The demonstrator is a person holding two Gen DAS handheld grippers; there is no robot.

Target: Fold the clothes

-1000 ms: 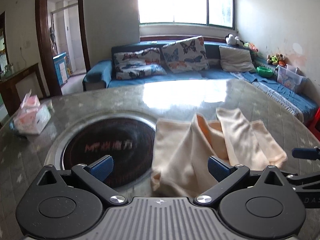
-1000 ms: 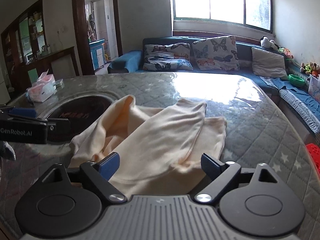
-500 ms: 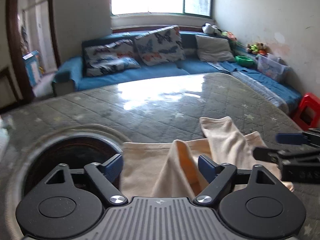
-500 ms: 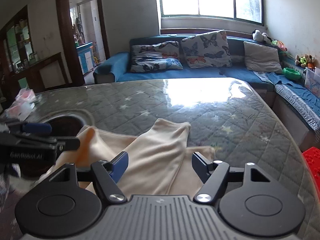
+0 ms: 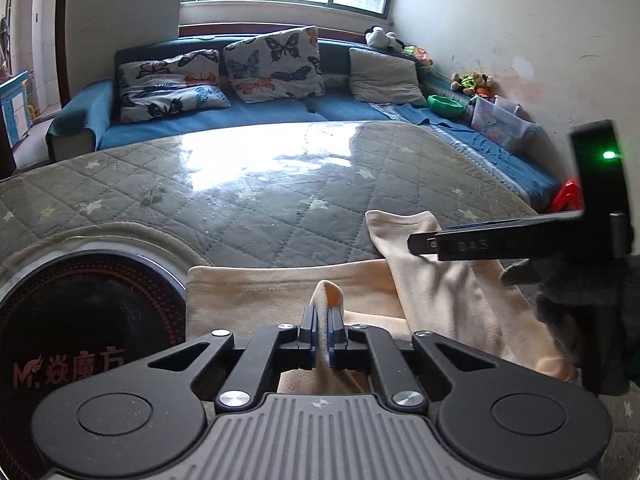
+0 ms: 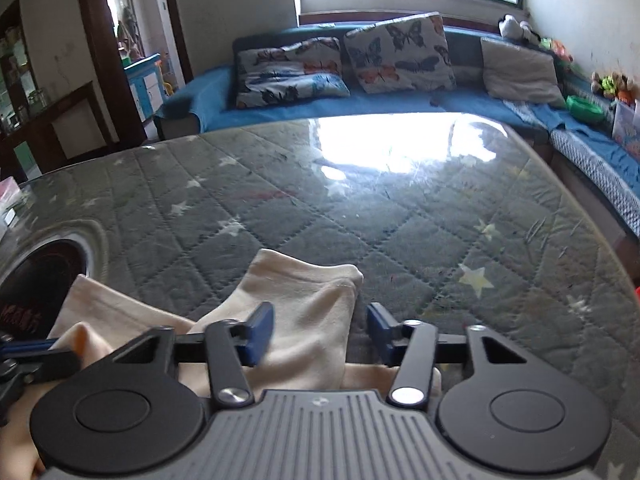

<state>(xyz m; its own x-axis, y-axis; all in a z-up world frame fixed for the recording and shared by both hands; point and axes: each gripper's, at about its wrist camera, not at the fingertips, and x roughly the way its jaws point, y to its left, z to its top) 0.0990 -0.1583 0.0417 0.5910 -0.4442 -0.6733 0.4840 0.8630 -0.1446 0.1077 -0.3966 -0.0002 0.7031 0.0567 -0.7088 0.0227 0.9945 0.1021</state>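
Observation:
A cream garment (image 5: 256, 294) lies crumpled on the quilted grey table cover (image 5: 280, 200), with one sleeve (image 5: 436, 280) stretching away on the right. My left gripper (image 5: 322, 334) is shut on a raised fold of the garment. My right gripper (image 6: 320, 330) is open, its jaws on either side of the sleeve (image 6: 304, 312) near its cuff end. The right gripper also shows from the side in the left wrist view (image 5: 420, 242), above the sleeve.
A round black hotplate (image 5: 80, 320) is set into the table at the left, next to the garment. A blue sofa (image 5: 280, 108) with butterfly cushions stands behind the table. A red stool (image 5: 568, 196) is by the table's right edge.
My left gripper has closed on a fold of the garment. My right gripper has moved in low over the sleeve and its jaws have narrowed. Both views have drawn nearer the cloth.

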